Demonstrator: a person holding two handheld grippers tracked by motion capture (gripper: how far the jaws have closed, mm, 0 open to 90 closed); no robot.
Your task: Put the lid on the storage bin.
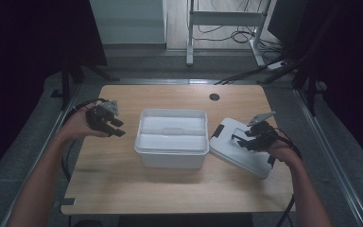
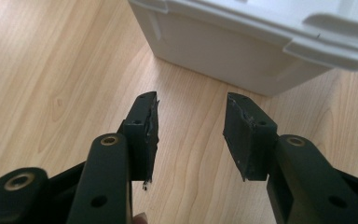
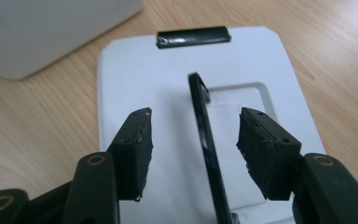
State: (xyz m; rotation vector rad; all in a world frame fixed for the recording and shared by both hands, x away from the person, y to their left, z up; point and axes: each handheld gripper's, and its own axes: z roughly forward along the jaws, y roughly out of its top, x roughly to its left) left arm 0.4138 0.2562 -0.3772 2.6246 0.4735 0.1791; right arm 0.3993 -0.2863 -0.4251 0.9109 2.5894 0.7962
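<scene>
- White open box (image 1: 171, 138) sits mid-table (image 1: 123, 189), no lid on it.
- White lid (image 1: 238, 149) lies flat on the table, just right of the box, tilted at an angle; near corner close to the box.
- Lid has a black handle (image 3: 207, 140) standing up from its recessed middle, and a black clip (image 3: 192, 36) at the far edge.
- Right gripper (image 3: 193, 144) is over the lid, fingers spread either side of the upright handle, pads not touching it.
- Left gripper (image 2: 191, 126) is over bare wood left of the box, fingers spread, nothing between them; box corner just ahead.
- Left gripper (image 1: 109, 124) is apart from the box wall.
</scene>
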